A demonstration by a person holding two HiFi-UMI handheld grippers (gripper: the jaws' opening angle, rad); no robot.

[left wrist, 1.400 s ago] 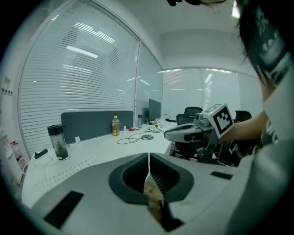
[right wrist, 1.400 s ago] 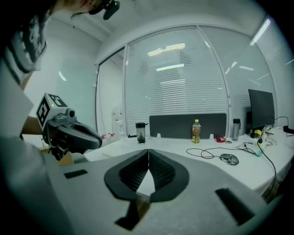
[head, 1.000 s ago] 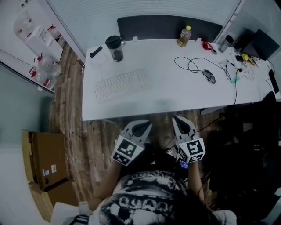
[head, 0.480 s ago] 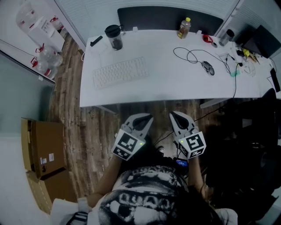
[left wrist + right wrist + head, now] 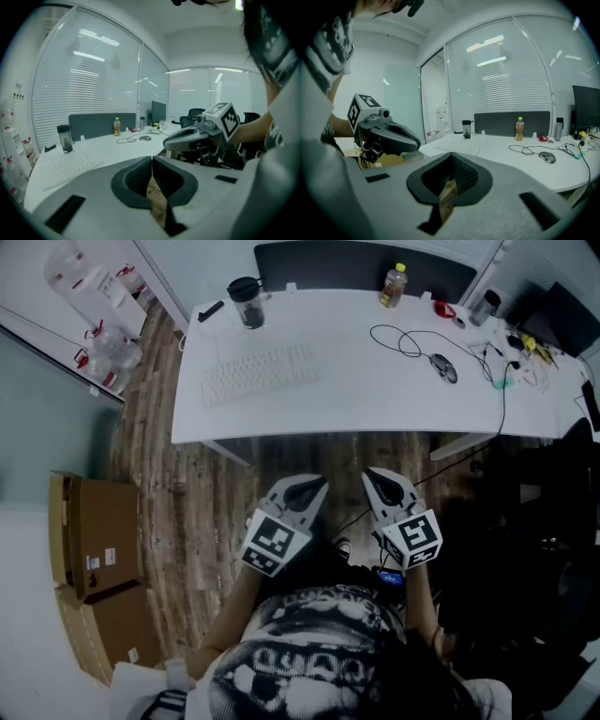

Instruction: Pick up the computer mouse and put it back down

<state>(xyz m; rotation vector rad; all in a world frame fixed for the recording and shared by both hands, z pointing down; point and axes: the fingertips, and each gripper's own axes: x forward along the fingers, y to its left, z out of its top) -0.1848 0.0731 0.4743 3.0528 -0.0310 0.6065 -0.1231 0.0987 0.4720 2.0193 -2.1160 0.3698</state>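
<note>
A wooden floor [image 5: 187,521] runs under a long white desk [image 5: 375,395] that fills the top of the head view. The person stands back from the desk's near edge, with the floor showing between them. Two cardboard boxes [image 5: 89,559] sit on the floor well off to the left. A dark panel [image 5: 356,261] stands along the desk's far edge.

On the desk, a white keyboard [image 5: 258,374] lies towards the left. A dark cup [image 5: 247,302] with a lid stands behind it near the far left corner, and a bottle [image 5: 393,286] with a yellow cap stands by the panel further right.

The left gripper [image 5: 309,486] and the right gripper [image 5: 375,476] are held side by side over the floor, close to the person's body and pointing towards the desk. Each gripper's own view shows its jaws pressed together with nothing between them, so both are clenched and empty.

The mouse [image 5: 444,367] rests on the desk towards the right end, well apart from both grippers. Its black cable [image 5: 398,338] loops across the desk to its left. Small clutter lies past it at the right end, too small to make out.
</note>
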